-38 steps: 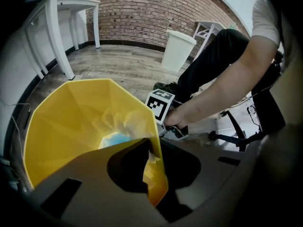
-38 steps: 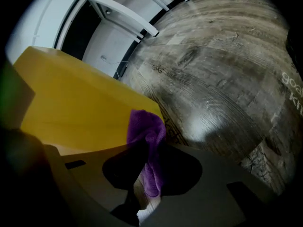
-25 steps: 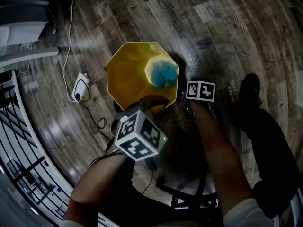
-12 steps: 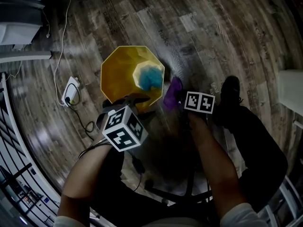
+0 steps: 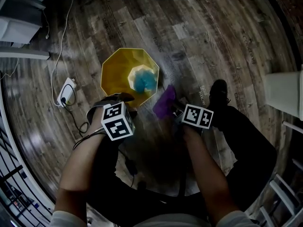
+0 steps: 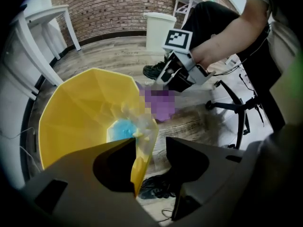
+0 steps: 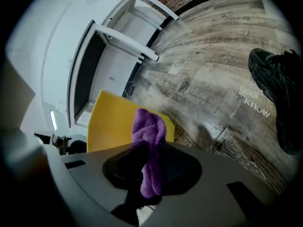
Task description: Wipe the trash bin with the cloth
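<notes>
Your left gripper (image 6: 149, 148) has just been opening, its jaws now loose around the bin (image 5: 118, 72) rim. Your right gripper (image 7: 150, 150), clamped on the cloth (image 5: 164, 103), has lifted beside the bin, so wiping looks next.

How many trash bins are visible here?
2. The yellow bin stands close by on the wooden floor; the white bin stands farther away, toward the brick wall. Others may be hidden.

Pwr strip (image 5: 67, 90) + black shoe (image 5: 218, 91) on wood floor (image 5: 213, 32)
</notes>
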